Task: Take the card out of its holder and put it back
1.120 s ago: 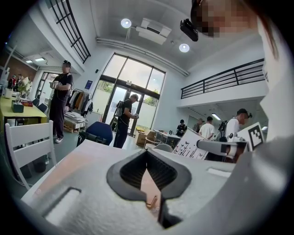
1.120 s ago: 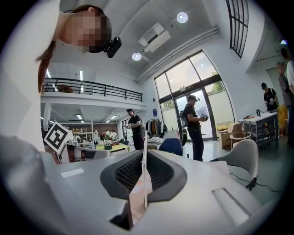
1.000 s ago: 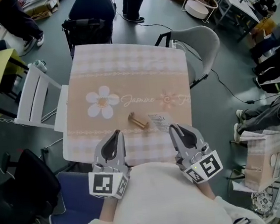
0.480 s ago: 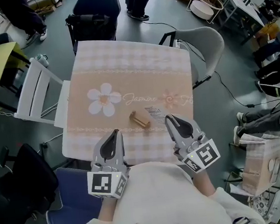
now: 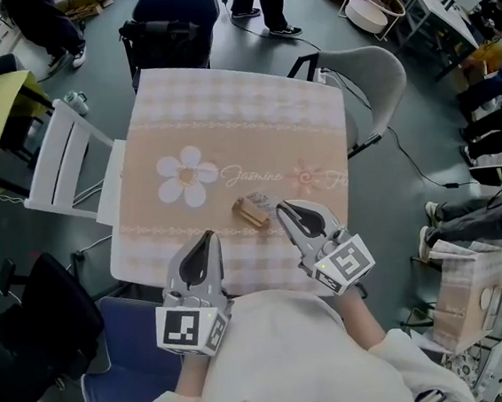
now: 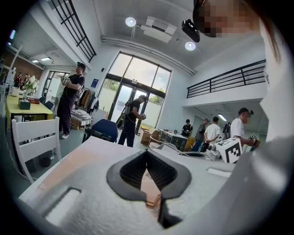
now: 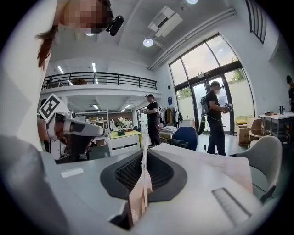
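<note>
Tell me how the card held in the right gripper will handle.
The card shows as a thin, straight edge between the right gripper's jaws, so it is probably light and fairly stiff. Being that thin, it may bend if pressed crookedly against the holder.

Holder (image 5: 251,211) on table (image 5: 224,109), left of right tongs (image 5: 285,210).

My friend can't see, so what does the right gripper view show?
The right gripper is shut on a thin pale card, seen edge-on between its black ribbed pads. Behind, people stand by tall windows.
</note>
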`<state>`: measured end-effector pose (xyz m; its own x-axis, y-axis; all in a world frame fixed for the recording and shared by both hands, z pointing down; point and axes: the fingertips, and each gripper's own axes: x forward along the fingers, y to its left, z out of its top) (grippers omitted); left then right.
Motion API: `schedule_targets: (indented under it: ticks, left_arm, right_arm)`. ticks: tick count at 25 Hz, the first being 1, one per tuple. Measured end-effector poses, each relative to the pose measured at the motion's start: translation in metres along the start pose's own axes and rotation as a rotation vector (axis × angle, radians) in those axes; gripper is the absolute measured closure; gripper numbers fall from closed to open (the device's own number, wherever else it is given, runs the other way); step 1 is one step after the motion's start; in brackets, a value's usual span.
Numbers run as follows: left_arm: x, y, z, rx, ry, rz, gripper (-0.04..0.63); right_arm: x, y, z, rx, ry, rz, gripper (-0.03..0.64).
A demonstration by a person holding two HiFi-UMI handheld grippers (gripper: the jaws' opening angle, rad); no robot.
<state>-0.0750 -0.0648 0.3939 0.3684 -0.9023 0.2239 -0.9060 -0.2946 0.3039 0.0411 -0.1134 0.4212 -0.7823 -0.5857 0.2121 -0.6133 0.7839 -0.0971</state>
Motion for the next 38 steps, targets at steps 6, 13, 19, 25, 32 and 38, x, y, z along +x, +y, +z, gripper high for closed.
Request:
schedule_targets:
  ticks: [6, 13, 19, 25, 32, 38]
  left_arm:
    - [0.000, 0.001, 0.000, -0.010, 0.002, 0.006, 0.591]
    - [0.000, 0.000, 0.000, -0.011, 0.003, 0.006, 0.591]
    - [0.001, 0.001, -0.001, -0.013, 0.004, 0.006, 0.591]
    - [0.001, 0.002, 0.001, -0.016, 0.006, 0.007, 0.591]
    - [0.003, 0.003, 0.001, -0.019, 0.007, 0.006, 0.591]
    - [0.003, 0.003, 0.000, -0.019, 0.007, 0.005, 0.591]
  right_arm:
    - [0.010, -0.002, -0.023, 0.005, 0.046, 0.023, 0.603]
    - [0.018, -0.008, -0.041, 0.023, 0.075, 0.020, 0.603]
    - [0.024, -0.008, -0.050, 0.013, 0.096, 0.036, 0.603]
    - [0.028, -0.006, -0.051, 0.019, 0.111, 0.048, 0.603]
    - [0.032, -0.004, -0.055, 0.020, 0.131, 0.065, 0.603]
    - [0.033, -0.006, -0.055, 0.023, 0.145, 0.063, 0.603]
